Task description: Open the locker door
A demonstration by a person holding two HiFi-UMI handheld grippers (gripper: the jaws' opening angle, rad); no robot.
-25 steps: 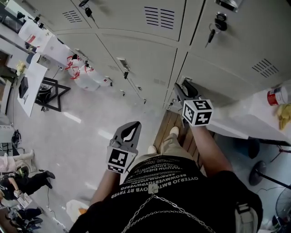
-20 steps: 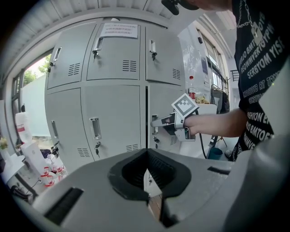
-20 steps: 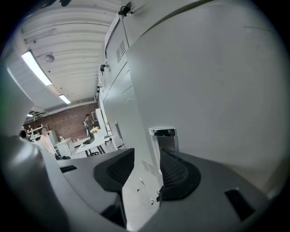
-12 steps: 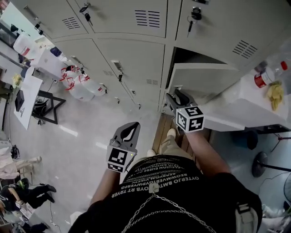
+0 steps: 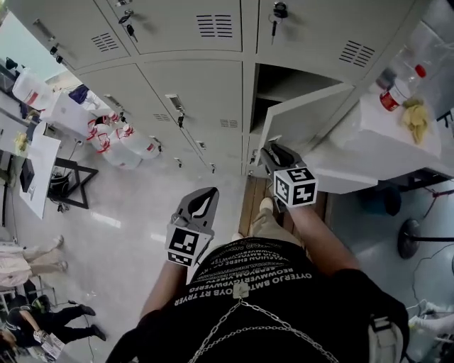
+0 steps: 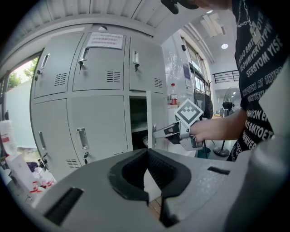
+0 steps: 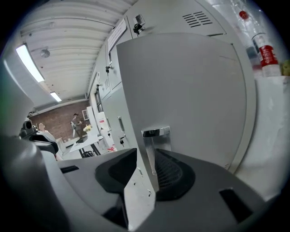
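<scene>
The grey locker door (image 5: 305, 117) of the lower row stands swung out, and the dark inside of the locker (image 5: 273, 88) shows. My right gripper (image 5: 273, 150) is at the door's free edge. In the right gripper view the door (image 7: 181, 90) fills the frame. Its edge and chrome handle (image 7: 154, 149) run between the jaws of the right gripper (image 7: 147, 163), which are closing on them. My left gripper (image 5: 207, 195) hangs lower left over the floor, shut and empty. The left gripper view shows the right gripper (image 6: 158, 132) at the door edge (image 6: 148, 118).
A white table (image 5: 369, 152) right of the door carries a red-labelled bottle (image 5: 390, 96) and a yellow cloth (image 5: 415, 120). Bags (image 5: 113, 138) lean against the left lockers. Keys hang in the upper doors (image 5: 273, 21). Wooden boards (image 5: 254, 202) lie underfoot. People stand at lower left (image 5: 28, 312).
The locker door has swung from nearly closed to well open. My right gripper came back toward me with its edge. The left gripper has stayed in place.
</scene>
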